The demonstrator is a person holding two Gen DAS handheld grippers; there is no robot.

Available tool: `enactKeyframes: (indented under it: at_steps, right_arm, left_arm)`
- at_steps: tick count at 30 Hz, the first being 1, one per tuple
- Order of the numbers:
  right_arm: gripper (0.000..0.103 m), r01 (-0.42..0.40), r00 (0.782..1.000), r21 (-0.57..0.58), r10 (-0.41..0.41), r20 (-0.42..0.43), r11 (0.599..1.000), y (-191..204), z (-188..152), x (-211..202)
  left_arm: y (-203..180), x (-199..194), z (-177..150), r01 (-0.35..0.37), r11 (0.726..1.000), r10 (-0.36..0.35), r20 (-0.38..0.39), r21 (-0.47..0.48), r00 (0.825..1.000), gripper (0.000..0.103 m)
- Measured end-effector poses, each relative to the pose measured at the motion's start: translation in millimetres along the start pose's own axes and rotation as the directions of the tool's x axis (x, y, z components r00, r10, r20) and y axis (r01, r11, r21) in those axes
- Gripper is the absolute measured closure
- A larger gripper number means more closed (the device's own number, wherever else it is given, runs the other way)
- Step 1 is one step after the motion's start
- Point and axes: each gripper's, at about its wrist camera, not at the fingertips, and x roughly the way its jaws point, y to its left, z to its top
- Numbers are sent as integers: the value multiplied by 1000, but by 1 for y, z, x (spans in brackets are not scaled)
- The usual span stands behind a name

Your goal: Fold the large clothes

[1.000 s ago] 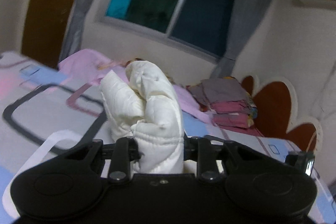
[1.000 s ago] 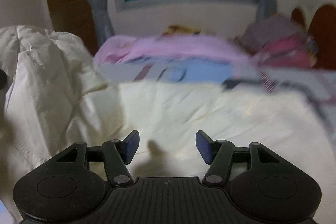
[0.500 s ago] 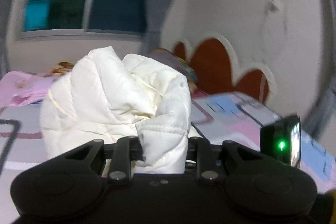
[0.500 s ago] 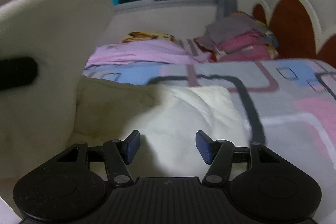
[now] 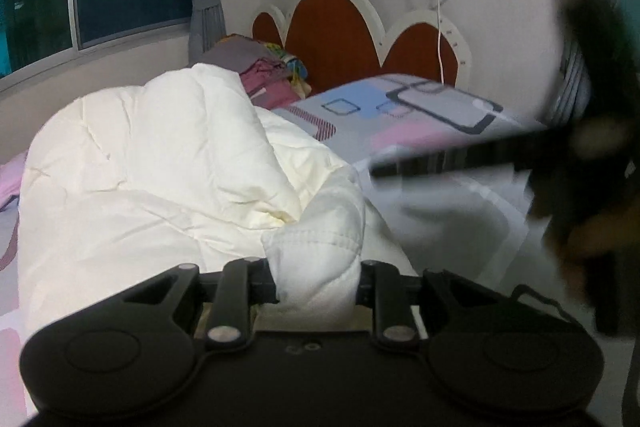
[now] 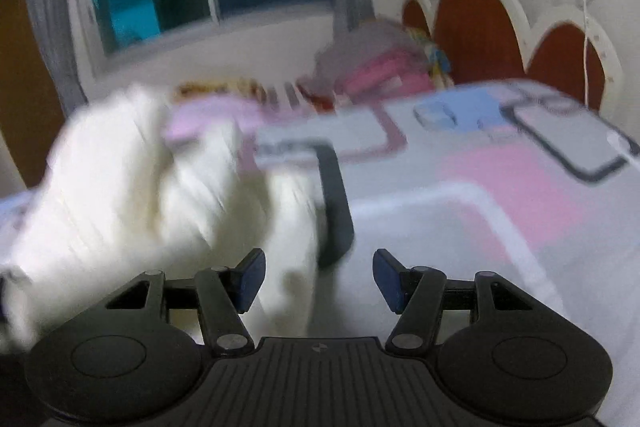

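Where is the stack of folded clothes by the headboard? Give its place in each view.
Left wrist: the folded clothes sit upper centre, behind the white quilt.
Right wrist: folded clothes upper centre-right, blurred, beyond the quilt.
Shared landmark: the scalloped headboard, just right of the stack.

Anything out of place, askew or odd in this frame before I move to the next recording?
Nothing damaged or spilled. The white quilted garment sits bunched in a heap on the patterned bedsheet rather than flat, one fold pinched in the left tongs. The right tongs are open and empty; that view is motion-blurred.
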Motion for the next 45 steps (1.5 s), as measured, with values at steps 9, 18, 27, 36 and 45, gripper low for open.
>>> enactKeyframes:
  at_steps: [9,18,27,36,45]
  right_arm:
    - [44,-198,974,-117,182,-135,973,52,6,19]
    - [44,-131,974,-108,108,-202,985,43,-23,35]
    - [44,-77,974,-162,40,-221,984,39,-40,51]
    - [43,-107,994,-105,104,-41,989,62,0,-2]
    - [44,-147,985,-182,128,-113,972,101,-32,3]
  left_arm:
    - [-2,-8,1,19,998,-20,23,67,1000,55]
    - [27,-50,5,-6,999,7,33,-34,999,38]
    - [110,-62,30,-254,936,261,-4,-243,965,31]
    - [131,-29,17,-236,921,214,-102,-309,971,40]
    - [131,-26,18,-217,925,195,-100,-313,976,40]
